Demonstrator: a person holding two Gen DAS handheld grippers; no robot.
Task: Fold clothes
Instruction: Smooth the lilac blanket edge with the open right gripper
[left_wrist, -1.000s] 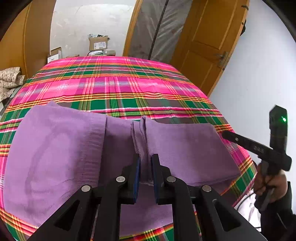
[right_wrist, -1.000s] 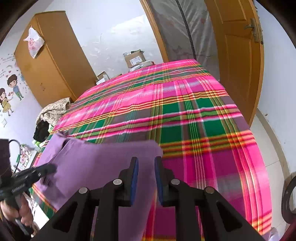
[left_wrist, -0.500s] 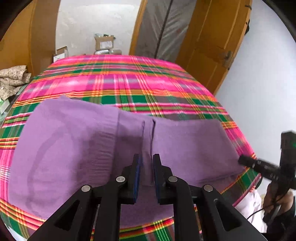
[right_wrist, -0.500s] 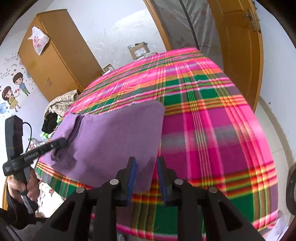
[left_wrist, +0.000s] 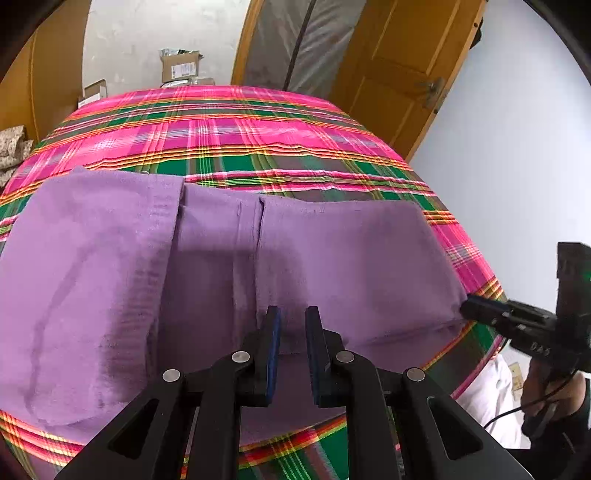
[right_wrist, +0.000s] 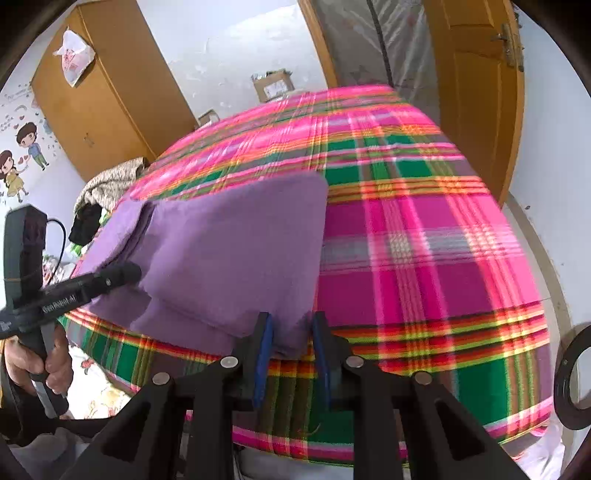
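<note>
Bright pink-and-green plaid covers the bed (left_wrist: 258, 147), with a wooden wardrobe (right_wrist: 107, 99) at the left, cardboard boxes (left_wrist: 181, 68) against the far wall and an orange door (left_wrist: 402, 74) at the right. Along the near edge of the bed lies the purple garment (left_wrist: 351, 258), spread flat with its long axis running left to right, parallel to that edge.

Its left part is one broad smooth panel with a faint curved seam line. Towards the middle two flaps overlap, leaving vertical fold edges. The right part is doubled over into a thicker, squarer pad whose near-right corner sits close to the near-right corner of the bed. The fabric looks soft and slightly fuzzy, with few wrinkles.

The left gripper (left_wrist: 291, 350) hangs over the middle of the garment at its near hem, jaws a narrow gap apart. Purple cloth shows in the gap, but whether the pads pinch it cannot be told.

The right gripper (right_wrist: 290, 354) is at the garment's near-right corner. Its jaws are a little wider, having just eased together slightly, and the corner of the folded pad lies between the fingers without being clearly pressed.

Judging by this, the garment stretches away leftward from the right gripper, so the next fold probably carries the right end across towards the left.
</note>
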